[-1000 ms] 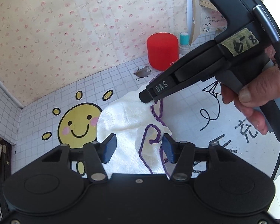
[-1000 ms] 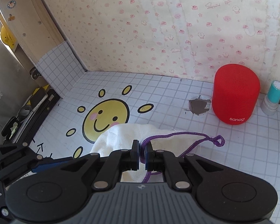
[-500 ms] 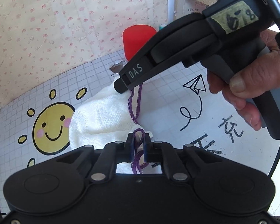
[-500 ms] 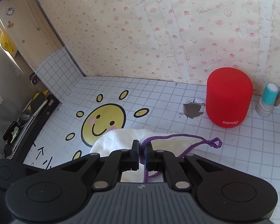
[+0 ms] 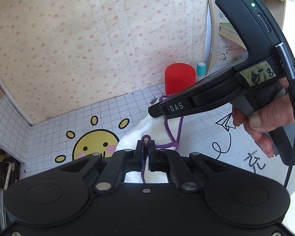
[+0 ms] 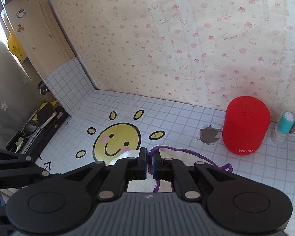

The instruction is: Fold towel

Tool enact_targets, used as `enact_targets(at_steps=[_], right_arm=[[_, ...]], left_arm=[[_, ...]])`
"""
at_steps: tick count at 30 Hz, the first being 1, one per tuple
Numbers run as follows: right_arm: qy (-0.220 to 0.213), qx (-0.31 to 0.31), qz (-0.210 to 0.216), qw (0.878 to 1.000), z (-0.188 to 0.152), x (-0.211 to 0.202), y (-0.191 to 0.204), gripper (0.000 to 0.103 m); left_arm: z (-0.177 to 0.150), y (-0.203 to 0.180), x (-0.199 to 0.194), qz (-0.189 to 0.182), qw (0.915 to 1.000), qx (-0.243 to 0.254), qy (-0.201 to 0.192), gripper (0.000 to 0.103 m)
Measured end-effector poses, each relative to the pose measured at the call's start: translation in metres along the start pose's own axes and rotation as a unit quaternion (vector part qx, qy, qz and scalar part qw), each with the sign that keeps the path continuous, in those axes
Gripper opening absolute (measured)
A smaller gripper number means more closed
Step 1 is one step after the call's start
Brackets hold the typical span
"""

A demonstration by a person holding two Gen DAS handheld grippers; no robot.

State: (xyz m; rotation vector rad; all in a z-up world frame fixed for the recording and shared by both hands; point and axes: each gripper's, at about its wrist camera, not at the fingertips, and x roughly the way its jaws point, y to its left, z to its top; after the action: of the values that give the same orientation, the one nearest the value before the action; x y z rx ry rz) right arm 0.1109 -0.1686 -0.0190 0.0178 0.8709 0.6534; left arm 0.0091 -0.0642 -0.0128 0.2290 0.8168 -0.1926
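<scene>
The left tongs [image 5: 146, 147] are clamped on the purple-stitched hem of the white towel [image 5: 147, 126], a small loop of the hem standing up just above the pads. The right tongs [image 6: 150, 162] are likewise pinched together on a purple edge of the same towel [image 6: 179, 154]. In the left wrist view the right tongs [image 5: 156, 111] reach in from the right, held by a hand [image 5: 265, 118], and their tips grip the far corner of the cloth.

The towel is bunched between the two tongs, near the middle of the counter [image 6: 177, 116], just right of the yellow sun face [image 6: 117, 142] printed on the grid-patterned covering. Most of the cloth is hidden under the black bodies of the tongs in both views, so its full outline and whether it hangs clear of the surface cannot be made out. A purple corner loop [image 6: 227, 167] shows to the right in the right wrist view.

Far right, a red speaker [image 6: 245, 125] stands against the floral backdrop [image 6: 167, 39], with a teal-capped bottle [image 6: 285, 127] just beside it, partly cut off by a wooden edge. A torn grey patch [image 6: 209, 135] in the covering lies just left of the speaker. At far left, dark objects in a gap beside the counter are too cluttered to identify. Black printed characters at the near right are cut off.
</scene>
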Motion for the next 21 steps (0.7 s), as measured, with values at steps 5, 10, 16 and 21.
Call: enact_targets(at_steps=[5, 10, 16, 21], right_arm=[[-0.011, -0.017, 0.0, 1.0, 0.011, -0.004, 0.013, 0.005], [-0.02, -0.037, -0.006, 0.999, 0.022, -0.009, 0.028, 0.005], [-0.034, -0.061, -0.014, 0.997, 0.034, -0.012, 0.046, 0.001], [-0.049, -0.081, -0.003, 0.995, 0.043, -0.016, 0.063, 0.001]], left_arm=[[0.003, 0.008, -0.011, 0.009, 0.9998, -0.009, -0.012, 0.005], [0.006, 0.024, -0.019, 0.016, 0.9994, -0.024, -0.021, 0.005], [0.011, 0.04, -0.032, 0.028, 0.9986, -0.027, -0.036, 0.005], [0.016, 0.057, -0.044, 0.048, 0.9972, -0.028, -0.051, 0.005]])
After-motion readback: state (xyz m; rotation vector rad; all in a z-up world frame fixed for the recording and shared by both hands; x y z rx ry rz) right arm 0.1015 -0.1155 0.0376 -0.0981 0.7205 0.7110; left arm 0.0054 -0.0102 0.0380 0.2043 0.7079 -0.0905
